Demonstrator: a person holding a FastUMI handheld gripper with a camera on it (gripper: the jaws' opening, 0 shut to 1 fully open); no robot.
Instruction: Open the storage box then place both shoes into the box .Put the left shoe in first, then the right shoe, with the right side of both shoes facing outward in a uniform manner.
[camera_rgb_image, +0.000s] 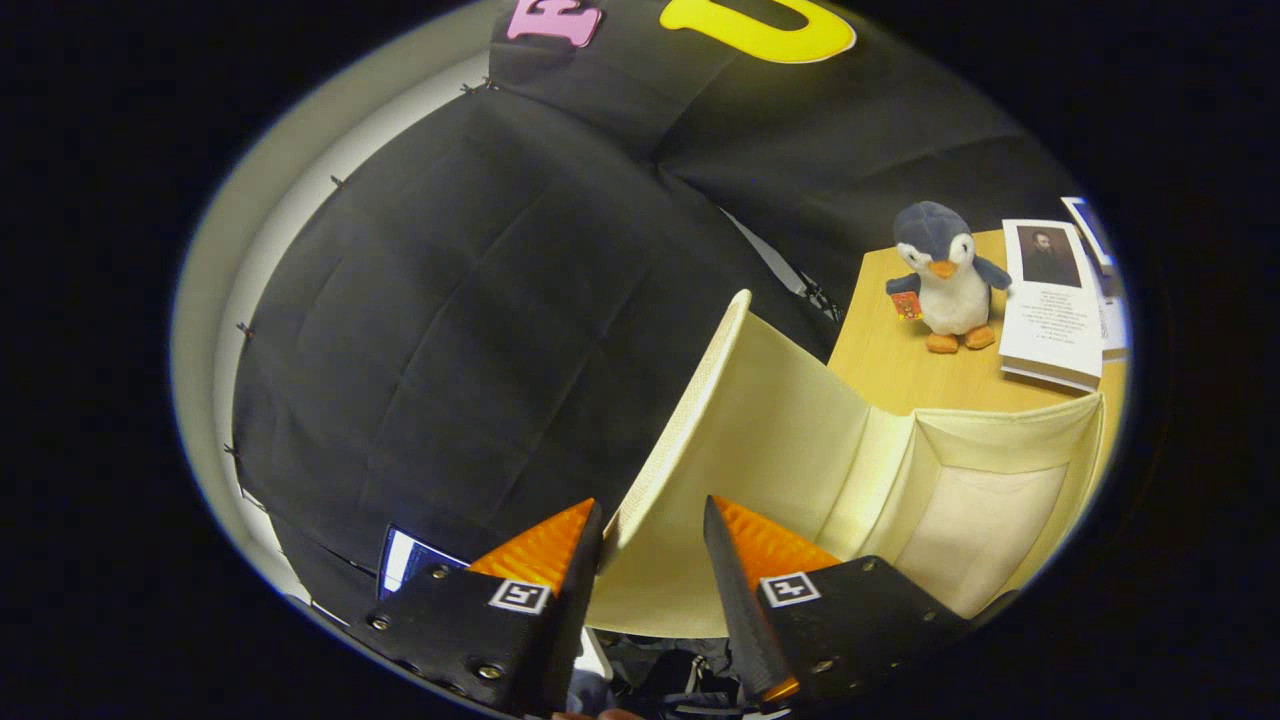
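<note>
The cream storage box (1000, 440) stands on a wooden table, and its pale inside is visible past my right finger. Its lid (740, 440) is swung up and stands steeply, inner face towards me. The lid's woven rim runs down to my gripper (650, 510). The fingers are close together with the lid's lower edge between them, and they appear to pinch it. Something dark with laces (660, 680) lies below the fingers, too hidden to identify.
A plush penguin (945, 280) and a white book (1050, 300) sit on the wooden table (880, 370) behind the box. The booth's black cloth wall rises to the left of the lid. A small bright panel (405, 560) shows beside my left finger.
</note>
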